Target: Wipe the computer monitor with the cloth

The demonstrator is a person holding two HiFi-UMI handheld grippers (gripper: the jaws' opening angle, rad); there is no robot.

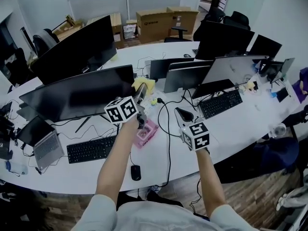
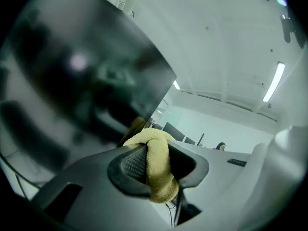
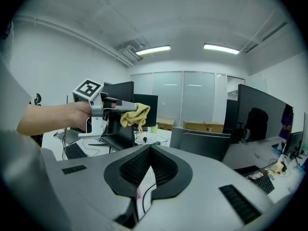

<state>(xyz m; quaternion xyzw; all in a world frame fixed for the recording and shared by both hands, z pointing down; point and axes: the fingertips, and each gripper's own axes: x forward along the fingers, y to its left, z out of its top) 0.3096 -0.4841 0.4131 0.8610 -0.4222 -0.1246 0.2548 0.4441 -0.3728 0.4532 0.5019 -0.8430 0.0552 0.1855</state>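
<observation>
Left tool (image 1: 140,97) clamped on the yellow terry cloth (image 1: 145,84), at the right edge of the wide black computer monitor (image 1: 77,97). Right tool (image 1: 183,114) closed and empty, above the white tabletop (image 1: 231,129).

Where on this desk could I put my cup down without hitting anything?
Bare desk lies between the left keyboard and the front edge, and again before the right keyboard. Around the pink item and cables, it is crowded.
</observation>
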